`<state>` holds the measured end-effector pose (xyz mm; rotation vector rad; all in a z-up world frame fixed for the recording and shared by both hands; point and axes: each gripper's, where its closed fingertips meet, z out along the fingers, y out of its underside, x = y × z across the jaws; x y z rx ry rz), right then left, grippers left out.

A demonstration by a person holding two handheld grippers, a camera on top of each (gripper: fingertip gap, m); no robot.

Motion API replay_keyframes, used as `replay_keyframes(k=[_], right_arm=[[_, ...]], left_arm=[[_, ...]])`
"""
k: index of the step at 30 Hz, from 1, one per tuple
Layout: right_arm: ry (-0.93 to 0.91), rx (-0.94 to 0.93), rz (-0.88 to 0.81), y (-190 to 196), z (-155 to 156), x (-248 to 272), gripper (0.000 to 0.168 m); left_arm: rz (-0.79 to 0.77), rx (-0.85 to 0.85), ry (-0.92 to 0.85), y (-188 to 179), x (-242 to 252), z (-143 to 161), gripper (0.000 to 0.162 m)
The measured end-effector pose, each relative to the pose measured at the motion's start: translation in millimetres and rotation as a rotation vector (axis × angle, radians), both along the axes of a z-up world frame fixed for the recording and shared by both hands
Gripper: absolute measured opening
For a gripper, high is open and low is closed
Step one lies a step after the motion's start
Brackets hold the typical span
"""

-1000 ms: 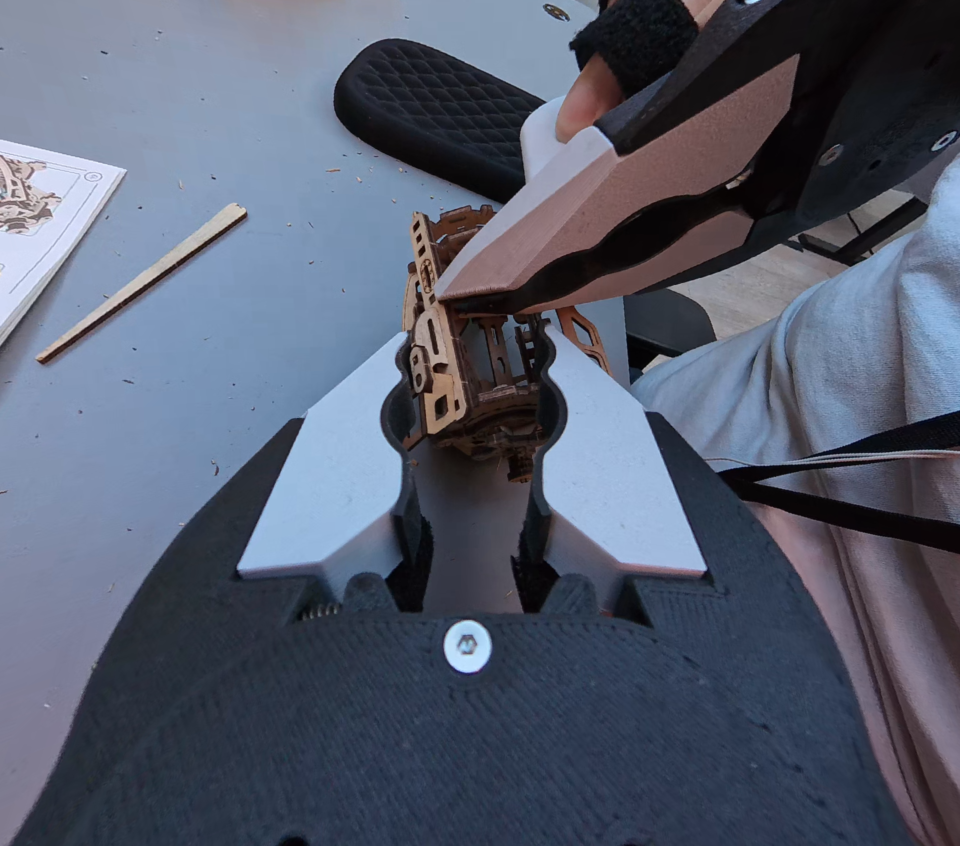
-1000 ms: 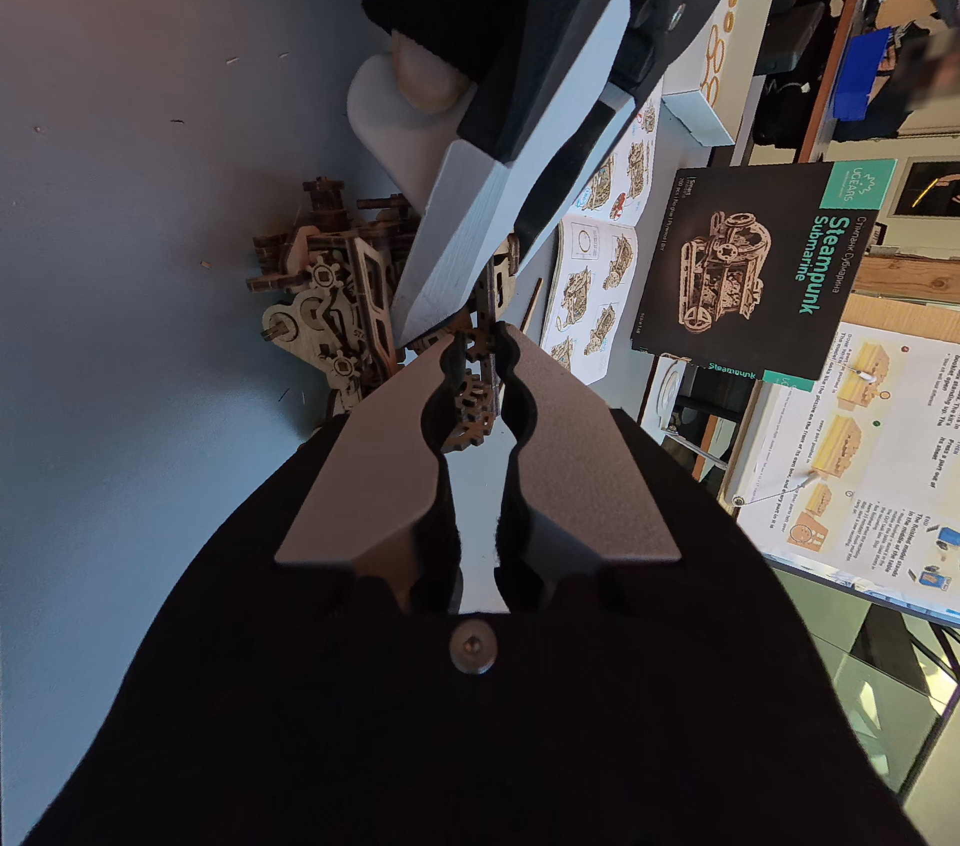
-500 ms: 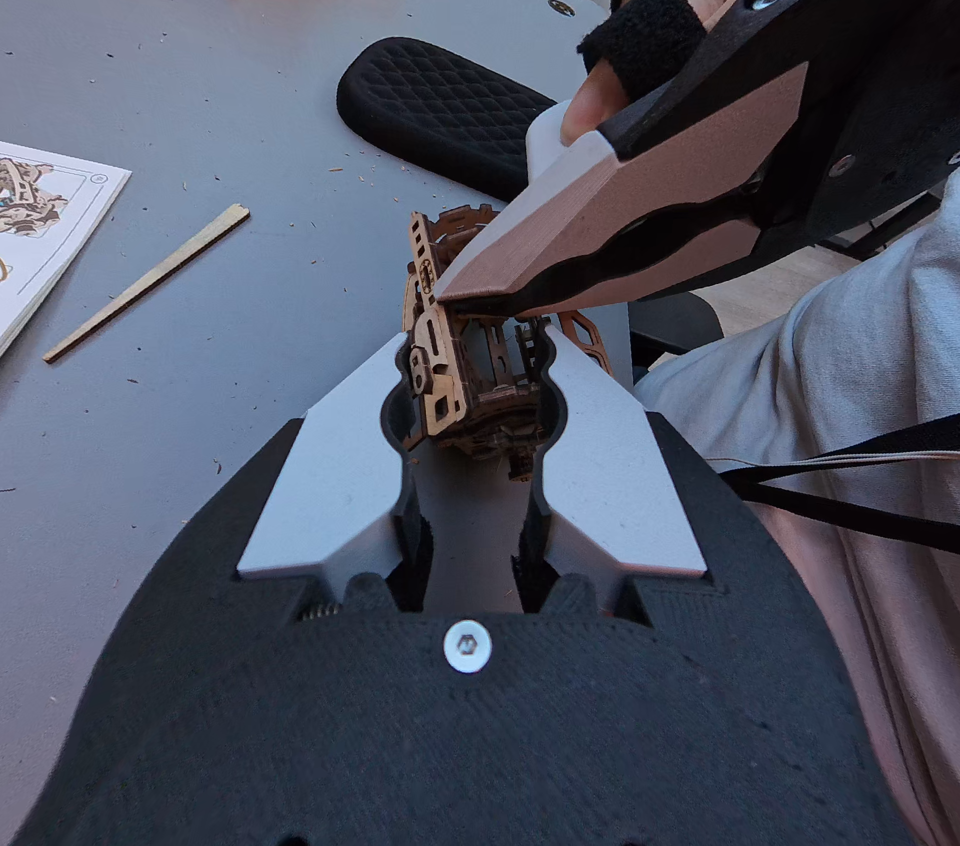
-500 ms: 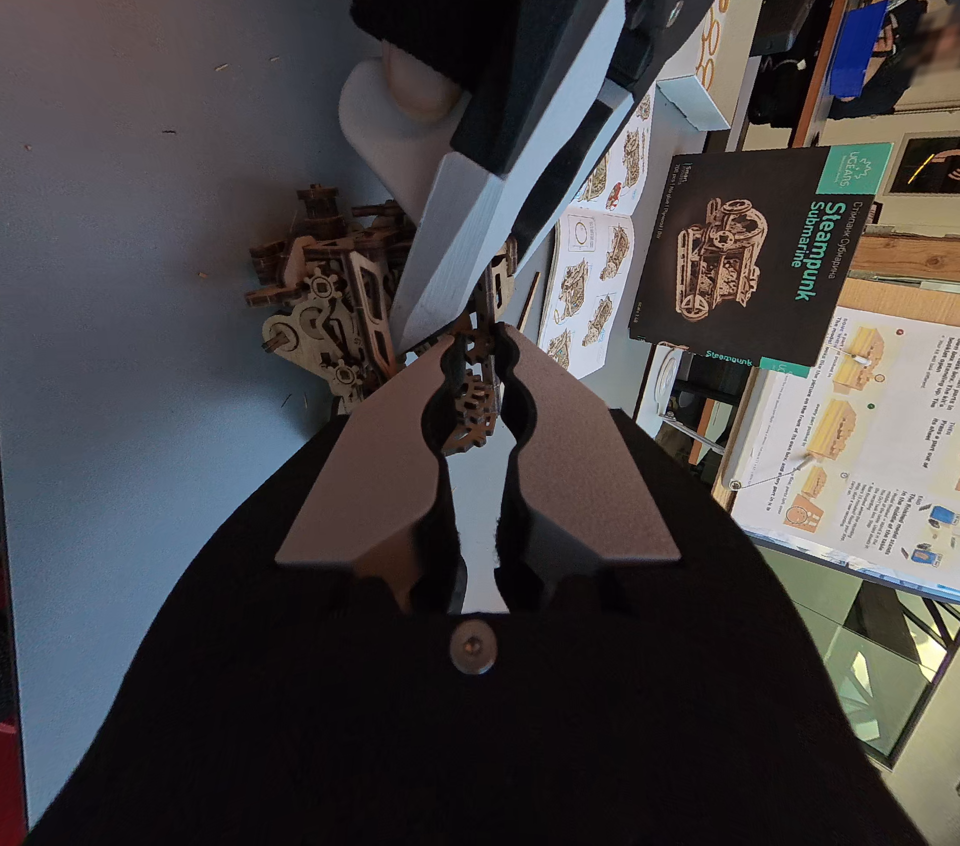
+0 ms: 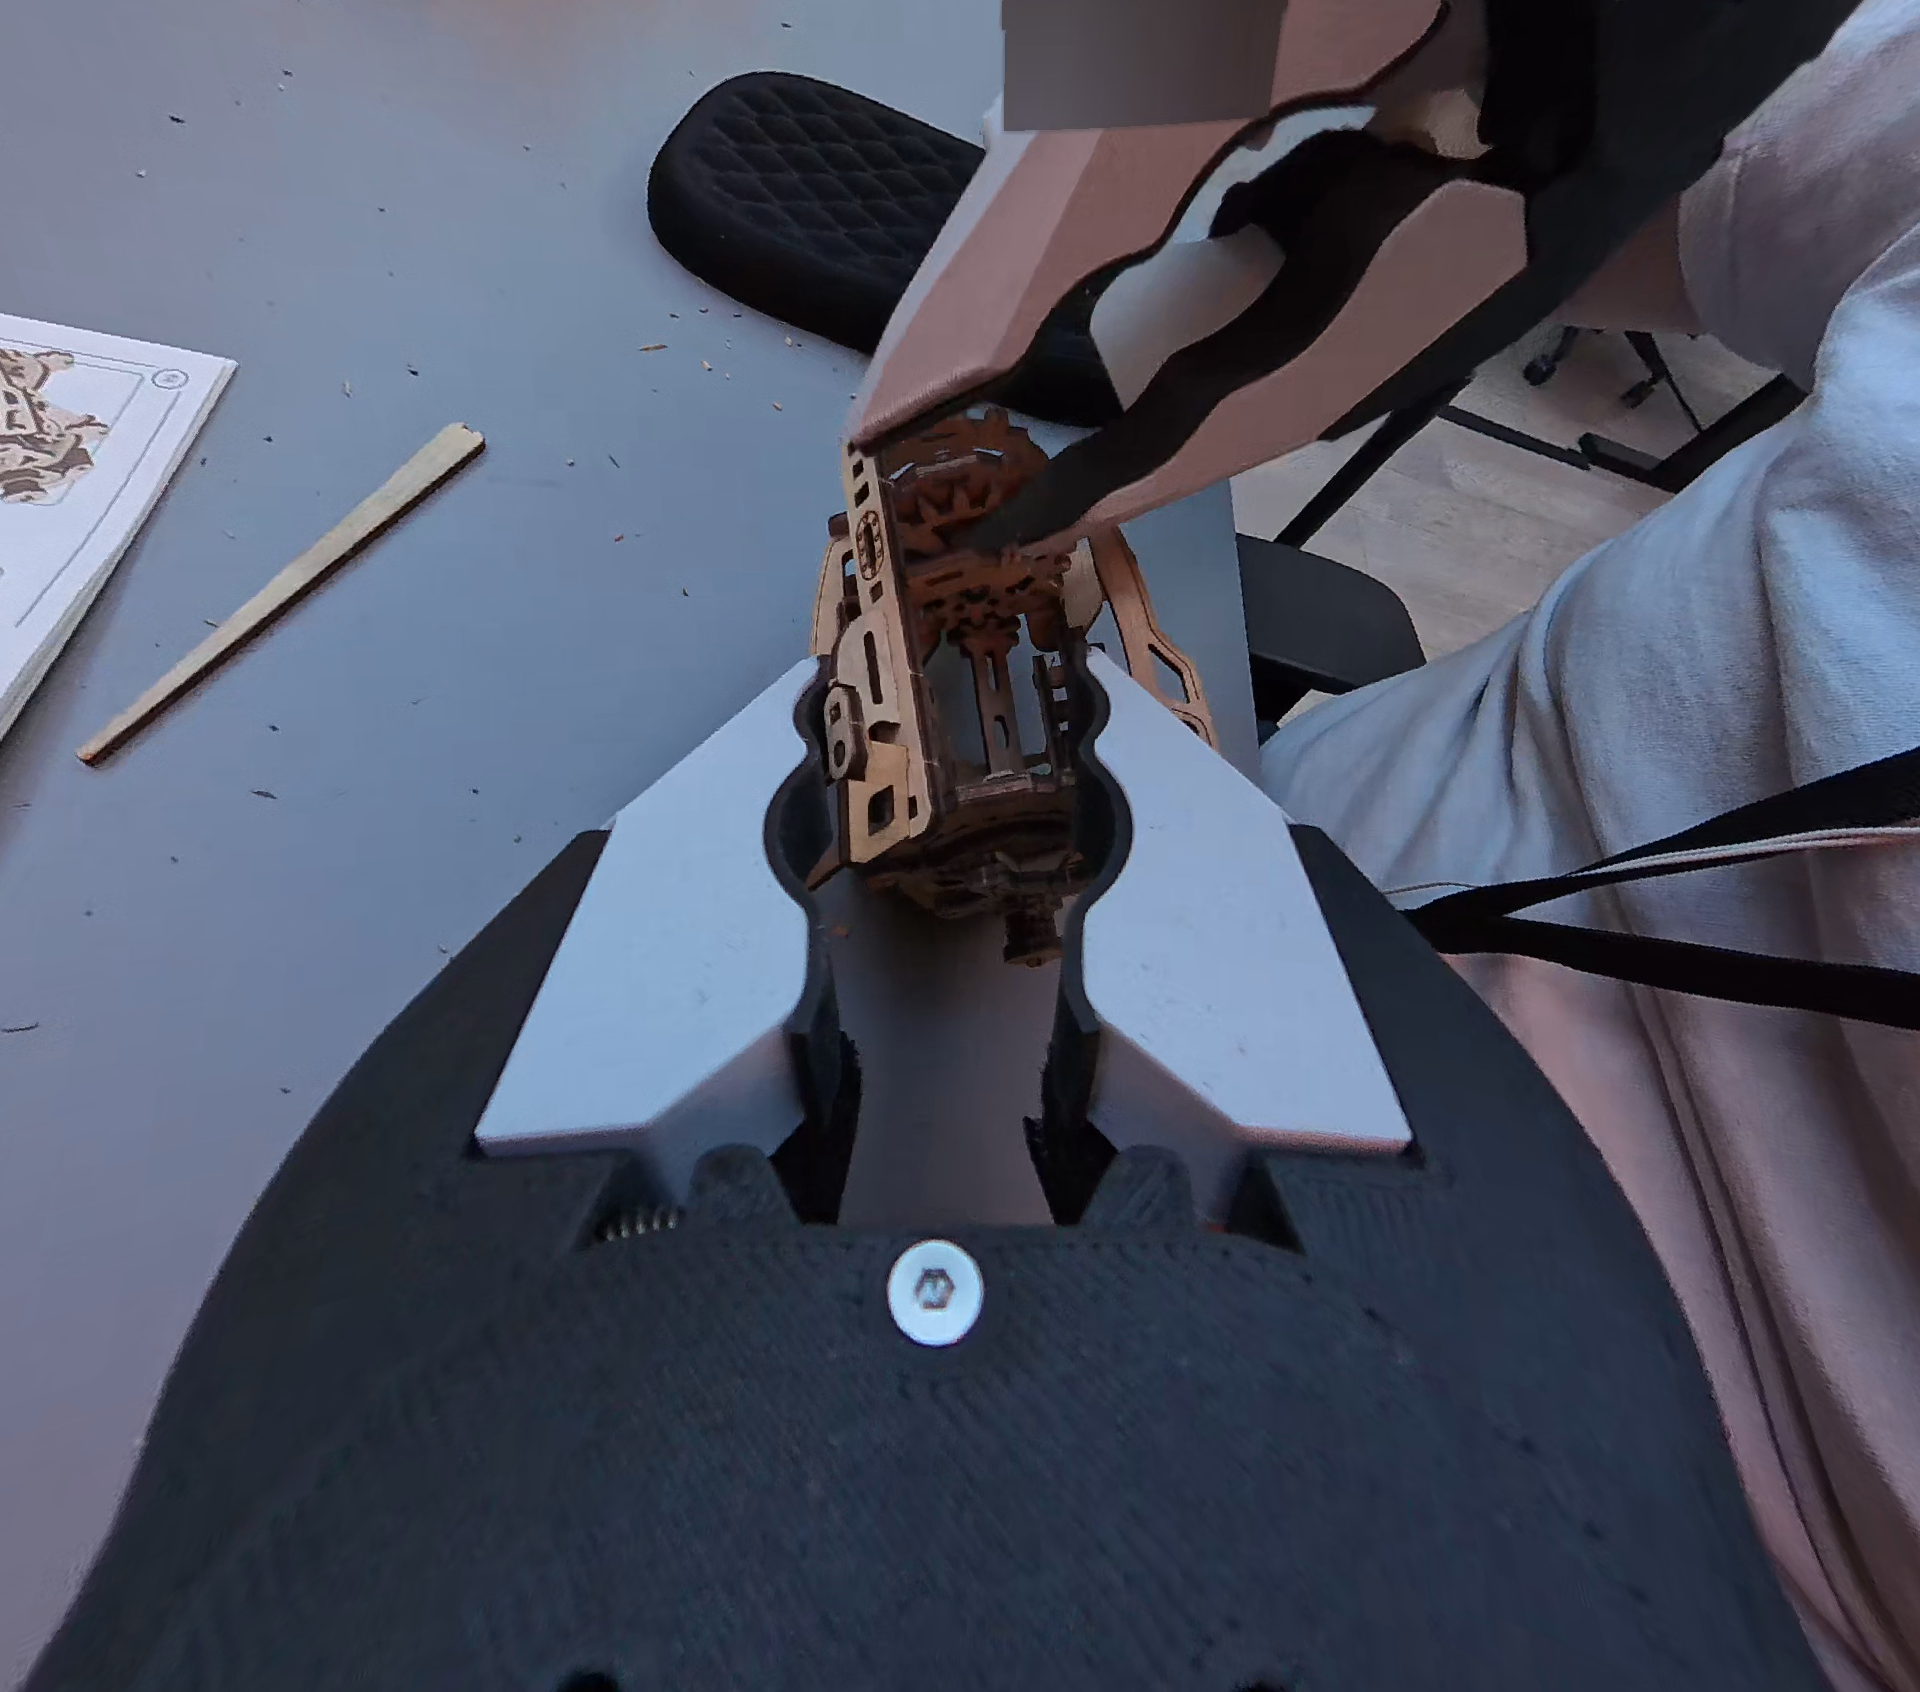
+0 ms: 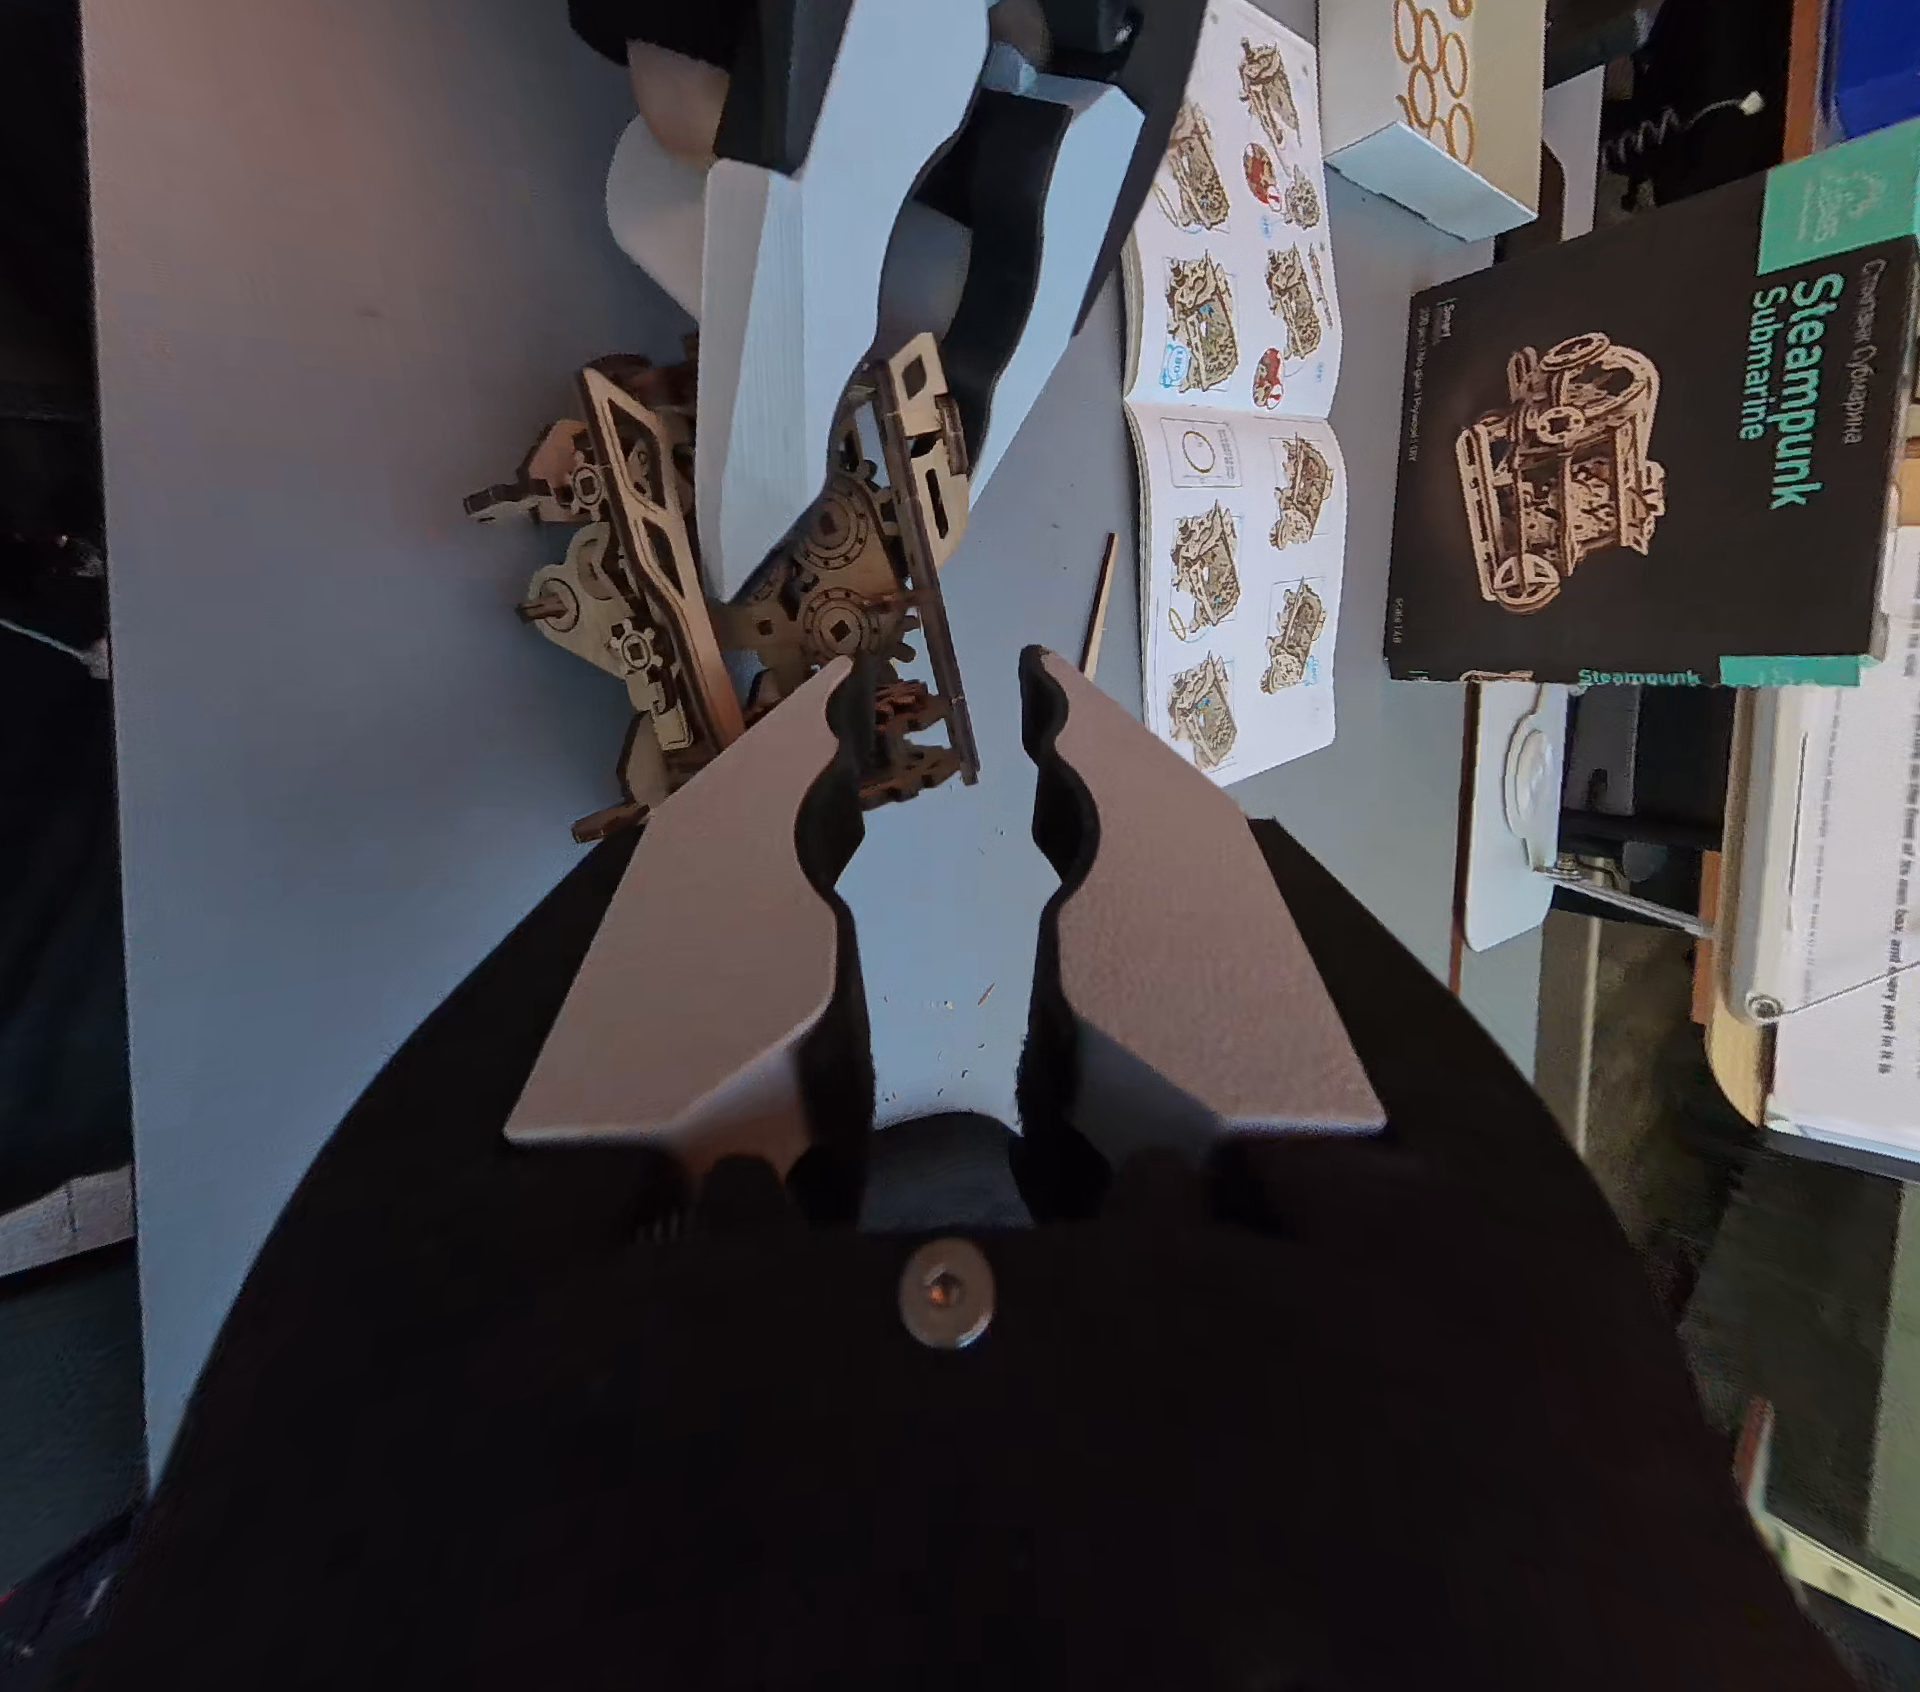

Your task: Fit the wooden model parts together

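Left tool (image 5: pixel 948 707) clamps wooden model (image 5: pixel 940 707) above near counter (image 5: pixel 416 188) edge. Right tool (image 6: pixel 940 676) spread wide, empty, fingers straddling model's gear end. Step: seating part. Next: probably regrip, press.

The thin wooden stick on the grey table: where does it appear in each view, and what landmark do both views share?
Left wrist view: the wooden stick lies at left of centre, slanted, just right of the instruction booklet.
Right wrist view: the stick is a short sliver right of centre, left of the booklet.
Shared landmark: the booklet, also the wooden model.
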<state>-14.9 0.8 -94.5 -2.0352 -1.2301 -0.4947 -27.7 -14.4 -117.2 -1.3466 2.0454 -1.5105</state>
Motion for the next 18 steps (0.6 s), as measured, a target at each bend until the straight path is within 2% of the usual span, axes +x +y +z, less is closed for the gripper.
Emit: replay_keyframes(k=[6, 9, 14, 16, 18], right_arm=[[0.230, 0.022, 0.028, -8, 11, 1, 0.032], [0.464, -0.013, 0.078, -14, 13, 1, 0.041], [0.905, -0.067, 0.122, -23, 29, 8, 0.039], [0.965, -0.067, 0.121, -26, 29, 13, 0.037], [0.947, -0.071, 0.143, -31, 22, 12, 0.038]], left_arm=[[-0.026, 0.007, 0.002, 0, -1, 0, 0.042], [-0.047, -0.003, -0.005, -2, -2, 1, 0.040], [-0.052, -0.056, 0.003, 0, -1, 1, 0.040], [-0.056, -0.067, 0.003, 0, -2, 2, 0.040], [-0.060, -0.102, -0.007, 0, -3, 7, 0.043]])
